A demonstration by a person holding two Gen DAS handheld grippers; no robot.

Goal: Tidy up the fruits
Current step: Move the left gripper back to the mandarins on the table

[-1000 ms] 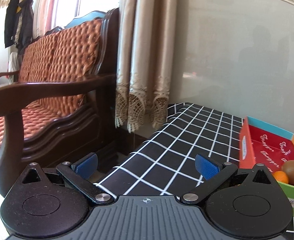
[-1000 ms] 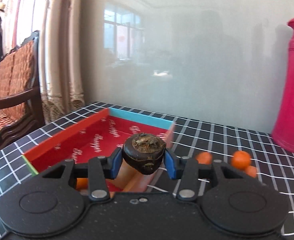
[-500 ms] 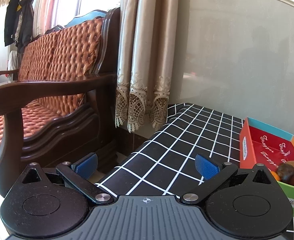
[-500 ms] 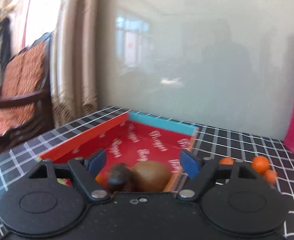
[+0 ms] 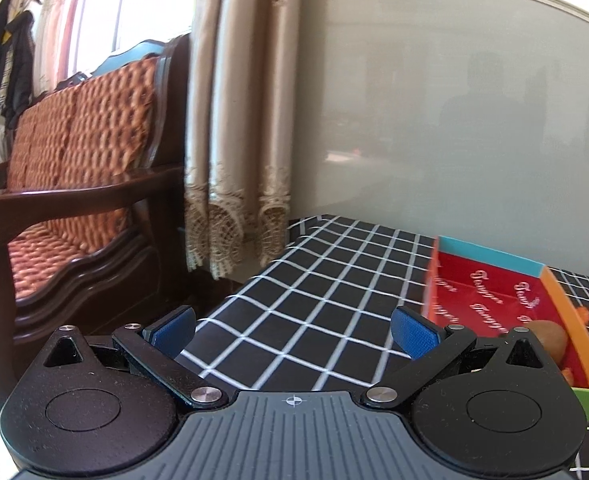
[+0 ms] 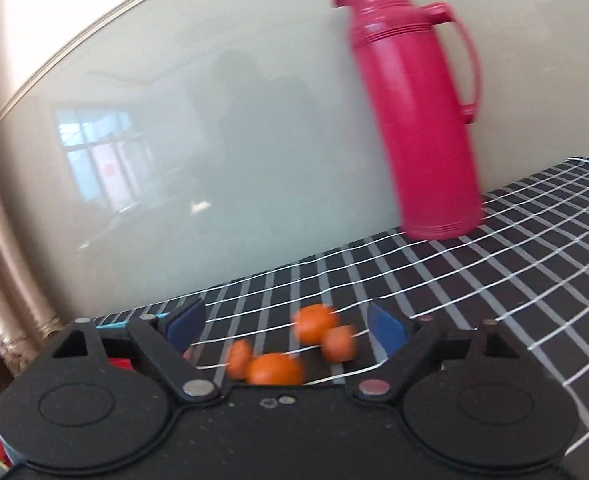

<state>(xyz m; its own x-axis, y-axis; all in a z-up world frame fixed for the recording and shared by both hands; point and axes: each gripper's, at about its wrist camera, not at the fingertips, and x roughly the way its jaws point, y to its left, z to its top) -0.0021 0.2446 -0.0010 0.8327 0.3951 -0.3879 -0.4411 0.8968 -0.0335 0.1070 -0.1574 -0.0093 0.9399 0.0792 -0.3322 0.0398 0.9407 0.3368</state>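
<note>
Right wrist view shows us a change: the dark brown fruit pinched between our right gripper (image 6: 286,326) pads a second ago is gone, and the jaws are opening with nothing between them. That view has swung from the red box to a cluster of small orange fruits (image 6: 290,346), blurred, lying on the black checked tablecloth (image 6: 514,280) just ahead at 12 o'clock. A tall pink plastic thermos (image 6: 414,120) with a loop handle stands at 1 o'clock against the glossy pale wall.

Our left gripper (image 5: 294,330) hovers low and level-ish over the cloth, jaws spread wide and empty. At its 3 o'clock sits the cardboard box (image 5: 490,256), red inside with a blue end, holding a fuzzy brown kiwi (image 5: 548,336). A carved wooden sofa (image 5: 74,184) with quilted orange cushions sits at 9 o'clock.
</note>
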